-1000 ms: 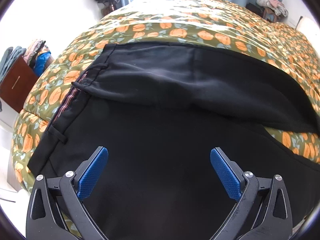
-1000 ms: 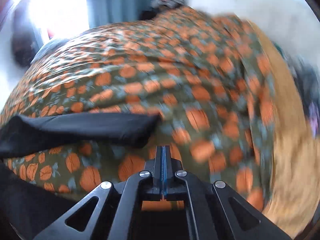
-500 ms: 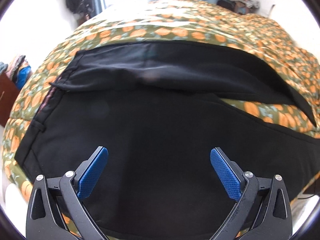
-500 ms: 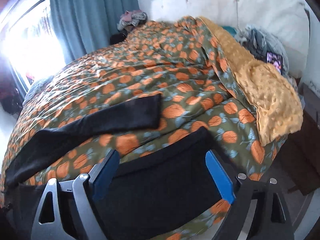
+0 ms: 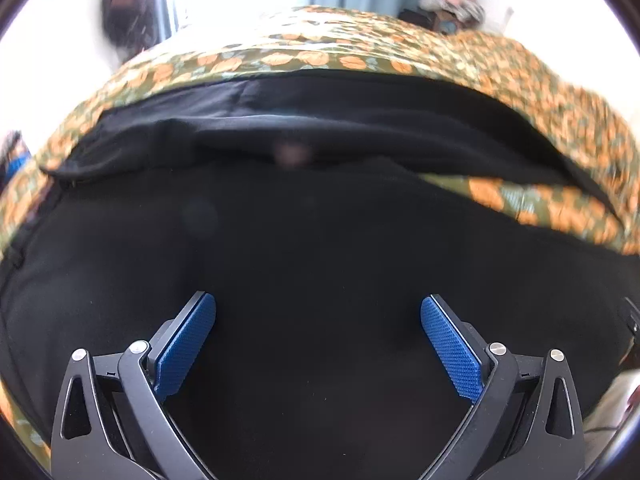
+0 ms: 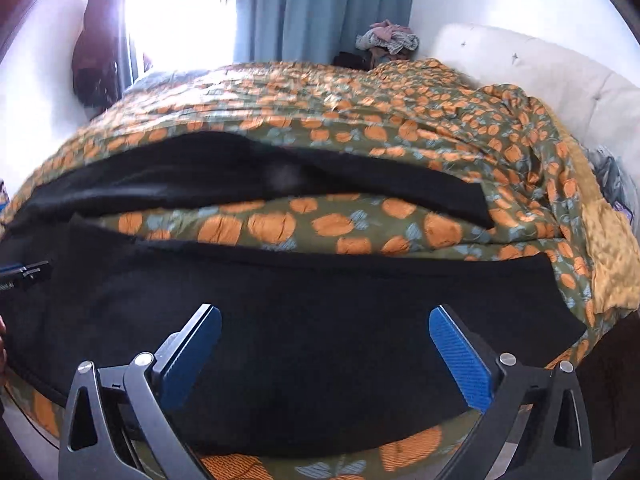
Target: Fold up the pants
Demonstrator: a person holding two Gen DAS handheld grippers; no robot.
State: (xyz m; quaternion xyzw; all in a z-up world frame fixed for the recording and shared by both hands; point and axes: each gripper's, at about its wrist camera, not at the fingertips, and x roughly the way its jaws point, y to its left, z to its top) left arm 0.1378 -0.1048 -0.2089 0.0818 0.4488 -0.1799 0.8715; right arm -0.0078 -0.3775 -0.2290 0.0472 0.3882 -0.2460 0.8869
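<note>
Black pants [image 5: 320,248] lie spread flat on a bed with an orange-flowered green cover [image 5: 328,56]. The two legs run to the right with a strip of cover between them. My left gripper [image 5: 318,304] is open and empty, above the near leg close to the waist end. My right gripper [image 6: 325,316] is open and empty, above the near leg [image 6: 320,300] toward its hem. The far leg [image 6: 248,180] lies behind it. The tip of the left gripper shows at the left edge of the right wrist view [image 6: 24,270].
A mustard blanket [image 6: 612,256] and a white headboard [image 6: 540,76] are at the right end of the bed. Blue curtains [image 6: 320,8] and a pile of clothes [image 6: 386,40] stand behind the bed. The bed's near edge runs below my right gripper.
My right gripper has opened and swung left over the near pant leg. My left gripper has moved right and closer over the pants, staying open.
</note>
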